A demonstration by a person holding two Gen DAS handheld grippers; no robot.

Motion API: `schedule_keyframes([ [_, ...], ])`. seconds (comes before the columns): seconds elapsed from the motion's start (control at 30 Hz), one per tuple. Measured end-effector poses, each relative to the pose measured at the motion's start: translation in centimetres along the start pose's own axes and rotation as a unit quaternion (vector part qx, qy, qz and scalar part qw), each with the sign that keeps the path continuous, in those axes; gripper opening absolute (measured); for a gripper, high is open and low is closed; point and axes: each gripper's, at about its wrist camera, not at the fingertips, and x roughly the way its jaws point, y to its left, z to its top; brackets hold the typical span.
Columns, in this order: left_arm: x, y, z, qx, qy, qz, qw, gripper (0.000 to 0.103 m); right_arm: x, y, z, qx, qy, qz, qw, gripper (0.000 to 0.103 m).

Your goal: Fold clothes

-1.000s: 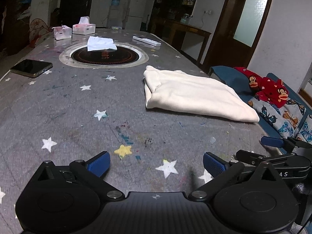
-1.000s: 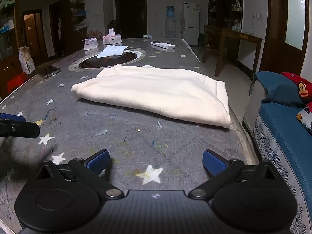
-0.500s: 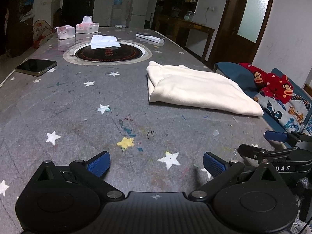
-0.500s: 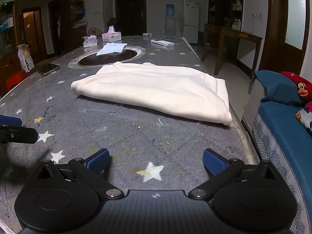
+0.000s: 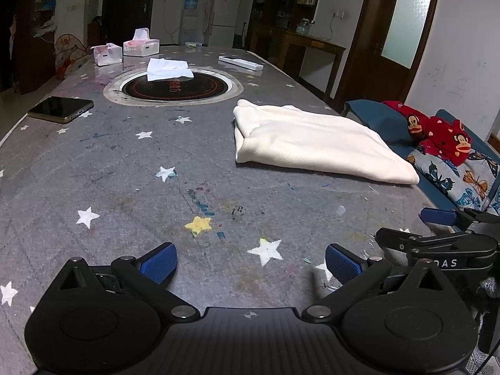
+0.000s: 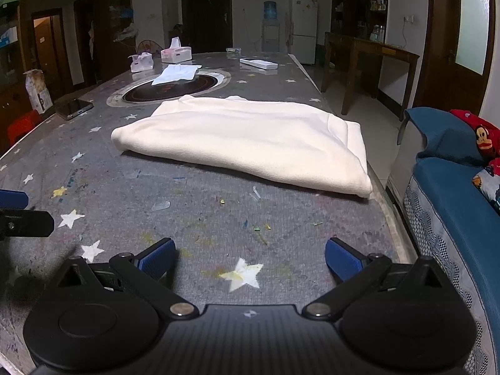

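Observation:
A cream garment (image 5: 312, 143) lies folded flat on the grey star-patterned table (image 5: 109, 172), near its right edge. It also shows in the right wrist view (image 6: 247, 140). My left gripper (image 5: 251, 264) is open and empty, low over the table, well short of the garment. My right gripper (image 6: 250, 257) is open and empty too, in front of the garment's near edge. The right gripper's side shows at the right of the left wrist view (image 5: 443, 240). The left gripper's fingertip (image 6: 12, 198) shows at the left of the right wrist view.
A phone (image 5: 61, 109), two tissue boxes (image 5: 140, 43), a white tissue (image 5: 168, 68) on a round hob (image 5: 173, 89) and a remote (image 5: 240, 62) lie farther back. A blue sofa (image 6: 453, 203) with a red monkey-print garment (image 5: 437, 131) stands beside the table's right edge.
Both grippers have drawn back a little from the garment and stay open. The garment has not moved.

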Motion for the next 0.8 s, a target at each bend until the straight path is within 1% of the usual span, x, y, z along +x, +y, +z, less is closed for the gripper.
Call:
schedule_keyframes([
  [0.8, -0.9, -1.4, -0.1, 0.005, -0.008, 0.003, 0.9999, 0.103, 0.1, 0.3, 0.0, 0.01, -0.004, -0.01, 1.0, 0.103],
])
